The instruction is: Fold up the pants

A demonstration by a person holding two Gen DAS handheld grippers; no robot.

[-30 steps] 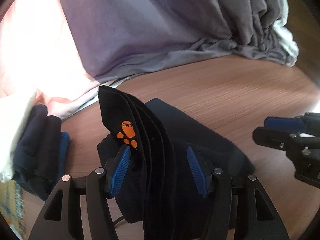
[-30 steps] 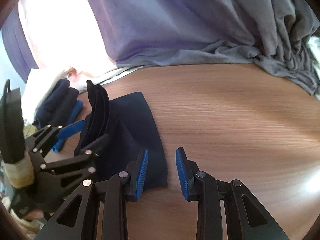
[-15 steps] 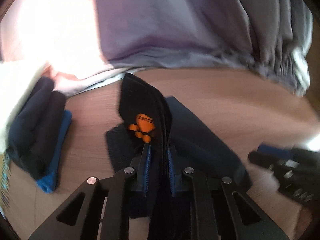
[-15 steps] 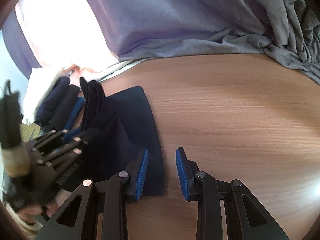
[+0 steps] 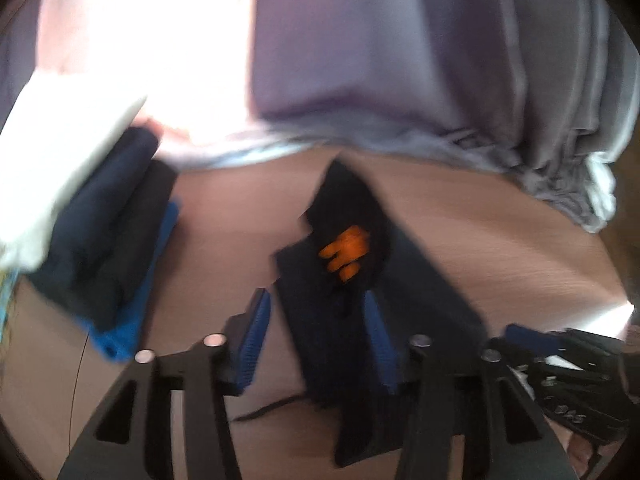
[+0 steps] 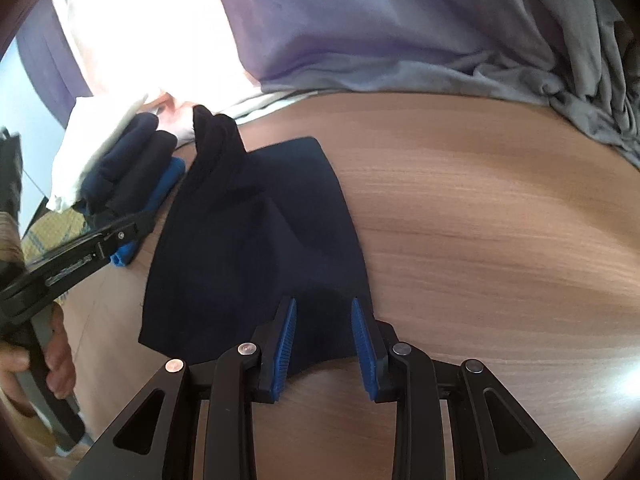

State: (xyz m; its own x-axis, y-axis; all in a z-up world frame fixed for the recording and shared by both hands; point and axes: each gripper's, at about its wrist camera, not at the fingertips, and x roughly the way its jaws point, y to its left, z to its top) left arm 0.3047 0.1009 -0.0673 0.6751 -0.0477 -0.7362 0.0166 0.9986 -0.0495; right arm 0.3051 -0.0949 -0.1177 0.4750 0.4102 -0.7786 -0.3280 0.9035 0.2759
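The dark pants point(image 6: 256, 248) lie folded into a compact packet on the wooden table point(image 6: 500, 240), just beside a stack of folded dark and blue garments point(image 6: 132, 168) to their left. One end of the packet, bearing an orange logo point(image 5: 346, 252), stands upright. The left gripper point(image 5: 316, 340) clamped this fold half a second ago; its jaws have just been opening and now stand released, the cloth between them but unpinched. Judgement: fold set, release under way. The right gripper point(image 6: 324, 340) hovers over the near edge of the pants, tilted downward, jaws parted and holding nothing.
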